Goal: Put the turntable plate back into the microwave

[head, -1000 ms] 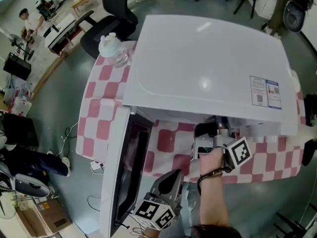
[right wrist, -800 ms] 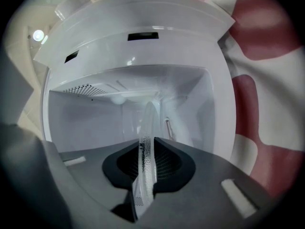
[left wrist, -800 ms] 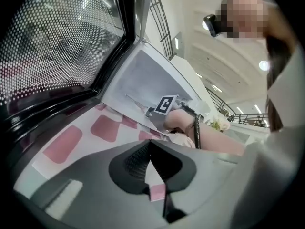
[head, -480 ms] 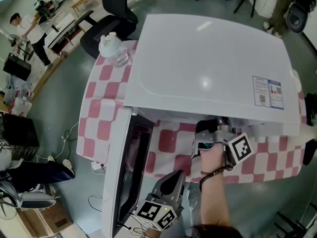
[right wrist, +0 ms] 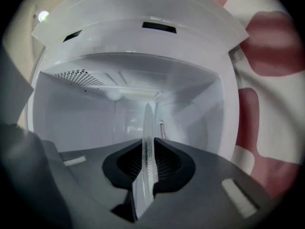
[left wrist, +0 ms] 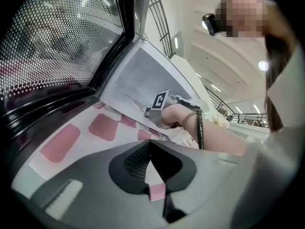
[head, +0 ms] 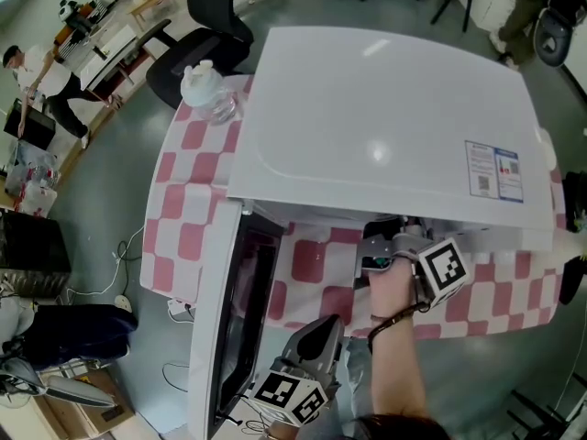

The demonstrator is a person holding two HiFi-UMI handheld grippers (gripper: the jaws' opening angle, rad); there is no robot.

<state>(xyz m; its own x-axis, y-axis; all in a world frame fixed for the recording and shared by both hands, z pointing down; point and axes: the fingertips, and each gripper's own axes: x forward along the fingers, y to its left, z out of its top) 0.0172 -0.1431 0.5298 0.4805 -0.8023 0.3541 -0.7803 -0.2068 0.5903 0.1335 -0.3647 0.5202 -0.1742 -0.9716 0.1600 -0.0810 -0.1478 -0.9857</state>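
- Right gripper (right wrist: 148, 165) is clamped on the rim of the glass turntable plate (right wrist: 148, 137). The plate sits edge-on between the pads and pokes out past the tips.
- The white microwave (head: 385, 108) cavity (right wrist: 95, 113) is right in front of that gripper, with the plate's far edge inside the opening.
- Left gripper (left wrist: 151, 165) has its jaws pressed together with nothing in them. The open door (left wrist: 71, 37) is just up to its left, and the pink-checked tablecloth (left wrist: 59, 142) is beyond its tips.
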